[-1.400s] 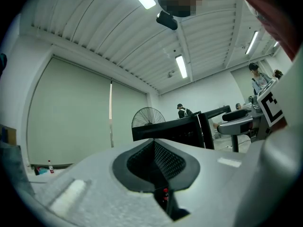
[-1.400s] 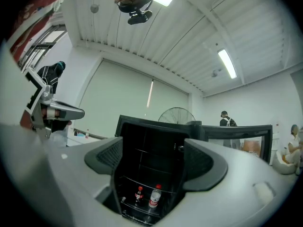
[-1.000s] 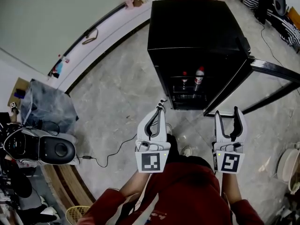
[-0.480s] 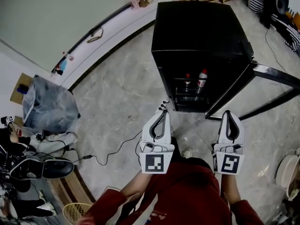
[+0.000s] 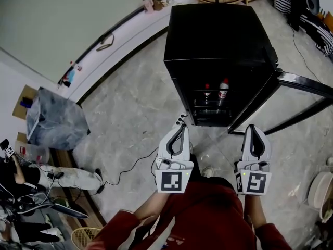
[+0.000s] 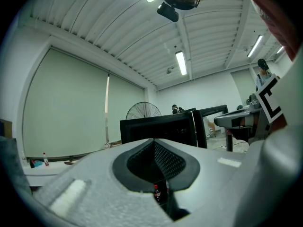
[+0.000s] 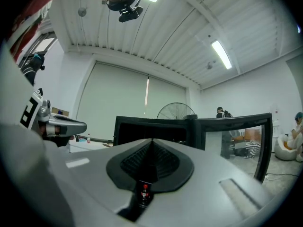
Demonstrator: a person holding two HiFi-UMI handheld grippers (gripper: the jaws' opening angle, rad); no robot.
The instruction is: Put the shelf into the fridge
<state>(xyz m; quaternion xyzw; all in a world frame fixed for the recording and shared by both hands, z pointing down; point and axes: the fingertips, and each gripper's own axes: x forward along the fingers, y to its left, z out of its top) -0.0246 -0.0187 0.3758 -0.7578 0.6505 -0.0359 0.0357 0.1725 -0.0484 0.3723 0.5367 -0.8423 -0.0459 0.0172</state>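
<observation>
**A:** Where is the shelf?

**B:** No loose shelf shows anywhere. Inside the fridge (image 5: 218, 40), two bottles (image 5: 223, 87) stand on some level in the far part. I can't tell whether that level is the shelf. So this fits a shelf already seated inside, or one lying somewhere out of view.

**A:** Why is everything set like that?

**B:** The door (image 5: 260, 100) stands swung out to the right, so the opening faces the person squarely. Both tongs are held level, side by side and well apart, aimed at that opening from the near side. I'd say that's a stance for a wide, flat thing.

**A:** And the tongs?

**B:** The left tongs (image 5: 181, 124) have their tips together with nothing between them. The right tongs (image 5: 253, 127) are fully closed too, and empty. Neither touches the fridge. Both hang over the floor (image 5: 130, 103).
</observation>
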